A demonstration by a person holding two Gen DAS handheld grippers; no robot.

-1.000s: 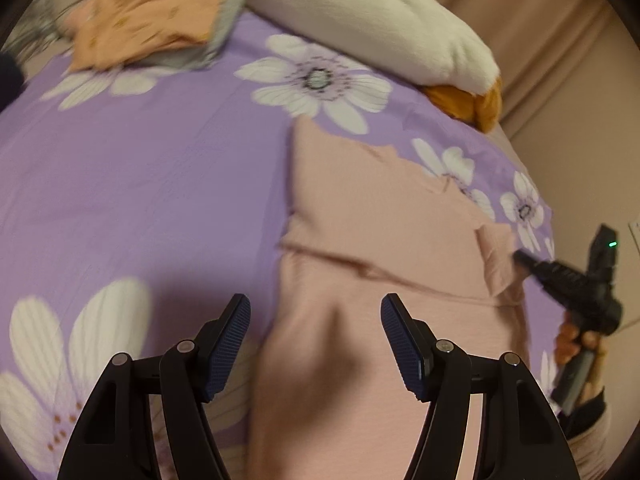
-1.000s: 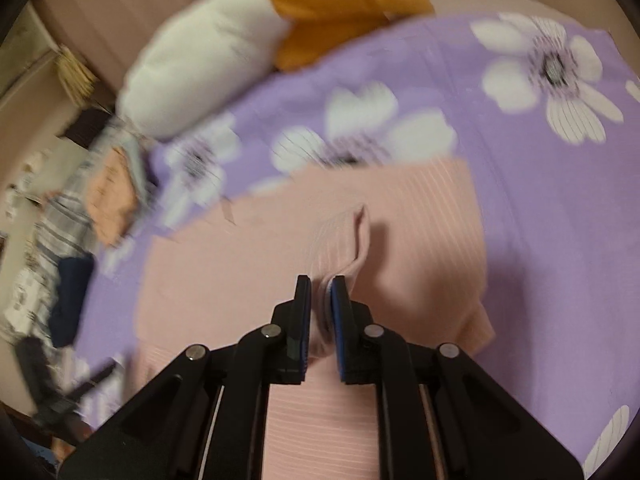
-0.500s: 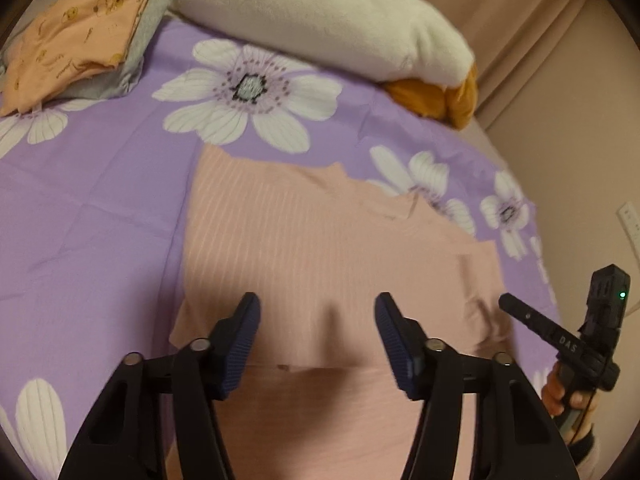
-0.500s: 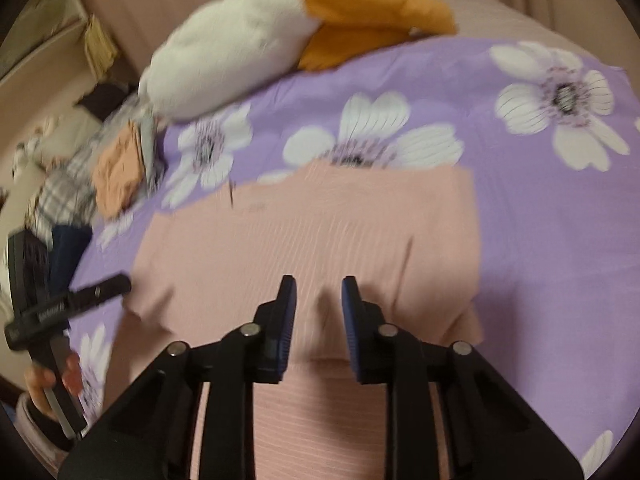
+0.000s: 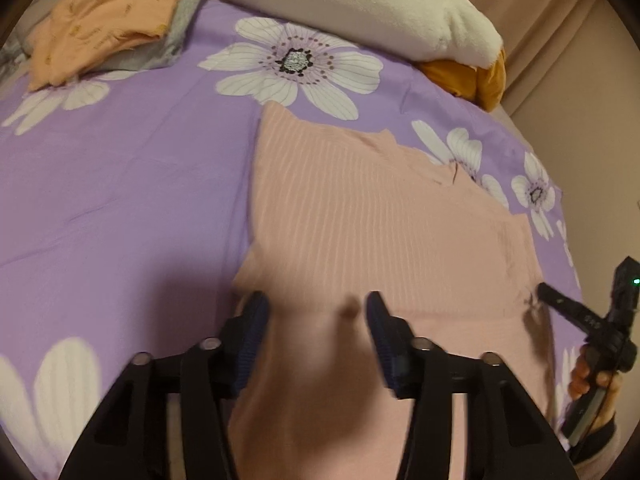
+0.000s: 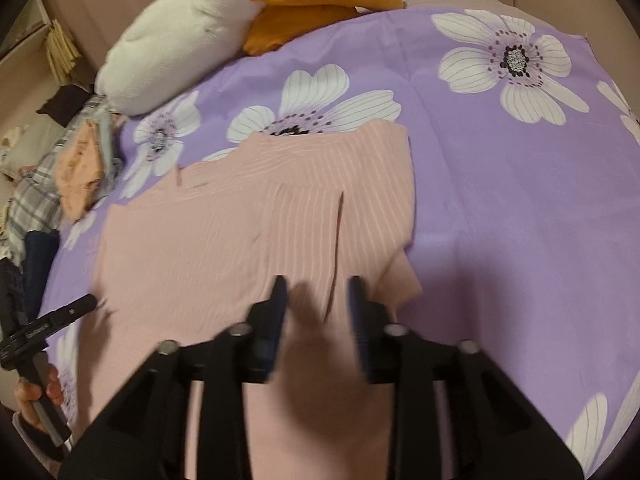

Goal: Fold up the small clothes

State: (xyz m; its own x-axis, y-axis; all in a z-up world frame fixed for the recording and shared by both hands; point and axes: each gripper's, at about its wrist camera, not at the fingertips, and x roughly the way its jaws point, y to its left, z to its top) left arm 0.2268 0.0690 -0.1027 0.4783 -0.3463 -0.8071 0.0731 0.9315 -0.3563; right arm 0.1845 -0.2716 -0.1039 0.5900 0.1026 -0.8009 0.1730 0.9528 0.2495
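A pink ribbed top (image 5: 360, 216) lies flat on the purple flowered bedsheet (image 5: 120, 184), both sleeves folded in over its body. My left gripper (image 5: 314, 312) hovers over its left side, jaws opening, nothing between them. Seen from the right wrist, the same pink top (image 6: 224, 232) has its sleeve lying folded across it. My right gripper (image 6: 318, 300) is above that sleeve with its jaws opening, and the cloth is free of the pads. The right gripper also shows at the edge of the left wrist view (image 5: 560, 304), and the left gripper in the right wrist view (image 6: 76, 308).
A white plush pillow (image 5: 360, 4) with an orange part (image 5: 472, 76) lies at the head of the bed. A pile of folded clothes, orange on grey (image 5: 108, 16), sits at the far left. A beige curtain (image 5: 560, 32) hangs behind. More clothes (image 6: 44, 196) lie at the bed's edge.
My right gripper let go of the pink sleeve, which now lies flat on the top, and its jaws widened. Both grippers drew back toward the top's lower part.
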